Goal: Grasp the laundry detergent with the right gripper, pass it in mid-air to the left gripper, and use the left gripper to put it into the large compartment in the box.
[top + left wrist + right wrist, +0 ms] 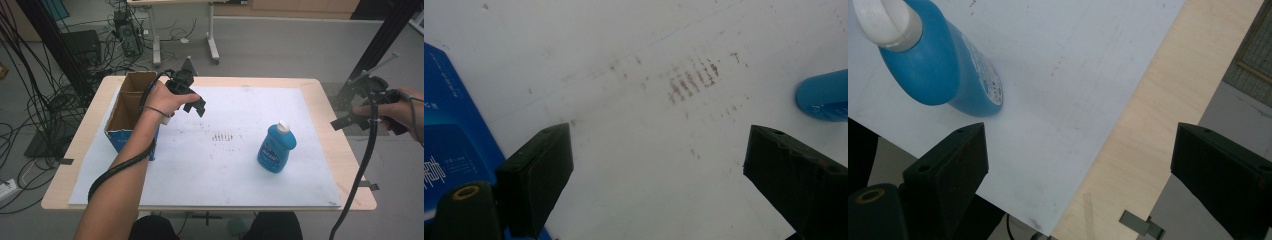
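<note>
1. High view: a blue bottle (276, 150) with a white cap (283, 126) stands upright on the white sheet (225, 170) that covers most of the wooden table (345, 165), toward the right half of the sheet.
2. The left gripper (192, 102) is held in the person's left hand (167, 98) above the sheet, just beside an open cardboard box (131, 107) with blue outer sides that sits at the table's left edge.
3. The right gripper (350, 120) is held in the right hand (400, 110) out past the table's right edge, well apart from the bottle.
4. Left gripper view: the 2 black jaws stand spread wide with nothing between them, over bare sheet marked by a patch of brownish smudges (691, 80). The box's blue side (449, 135) lies at the left, and a part of the bottle (824, 95) shows at the right edge.
5. Right gripper view: the jaws are likewise spread wide and empty. The bottle (943, 70) and its cap (883, 22) sit at the upper left, apart from both jaws, while the sheet's edge and the bare wood strip (1158, 120) run between the jaws.
6. A black cable (360, 170) trails down from the right gripper, and another cable (117, 167) runs along the left forearm.
</note>
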Demonstrator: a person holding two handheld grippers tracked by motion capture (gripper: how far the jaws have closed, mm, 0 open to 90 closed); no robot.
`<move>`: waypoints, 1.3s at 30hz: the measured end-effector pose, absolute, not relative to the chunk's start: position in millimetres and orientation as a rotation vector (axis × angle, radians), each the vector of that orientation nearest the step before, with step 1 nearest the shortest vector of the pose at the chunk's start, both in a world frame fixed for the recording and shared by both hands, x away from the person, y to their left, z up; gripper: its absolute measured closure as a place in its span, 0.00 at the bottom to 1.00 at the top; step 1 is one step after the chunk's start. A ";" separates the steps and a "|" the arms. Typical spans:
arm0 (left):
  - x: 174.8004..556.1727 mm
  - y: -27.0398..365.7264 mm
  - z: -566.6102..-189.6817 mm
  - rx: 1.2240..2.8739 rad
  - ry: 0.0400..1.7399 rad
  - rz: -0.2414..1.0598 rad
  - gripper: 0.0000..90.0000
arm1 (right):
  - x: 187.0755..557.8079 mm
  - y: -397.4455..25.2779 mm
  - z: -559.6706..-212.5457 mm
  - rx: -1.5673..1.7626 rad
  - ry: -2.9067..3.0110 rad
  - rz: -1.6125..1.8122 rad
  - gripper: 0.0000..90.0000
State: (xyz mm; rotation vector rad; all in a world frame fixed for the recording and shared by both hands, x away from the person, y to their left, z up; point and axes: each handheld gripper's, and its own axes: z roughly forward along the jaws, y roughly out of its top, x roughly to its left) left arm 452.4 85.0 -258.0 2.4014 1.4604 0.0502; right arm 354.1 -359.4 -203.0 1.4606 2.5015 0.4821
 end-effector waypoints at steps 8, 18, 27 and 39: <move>444.5 79.4 -259.2 2.407 1.447 0.068 0.13 | 346.3 -360.7 -211.9 1.445 2.506 0.495 0.09; 436.3 82.6 -267.2 2.394 1.458 0.074 0.13 | 338.7 -361.5 -221.0 1.437 2.514 0.502 0.09; 427.6 82.0 -279.5 2.395 1.458 0.074 0.13 | 334.6 -363.6 -235.3 1.457 2.512 0.496 0.08; 420.2 82.2 -294.2 2.392 1.451 0.062 0.13 | 331.9 -366.9 -260.2 1.493 2.526 0.499 0.08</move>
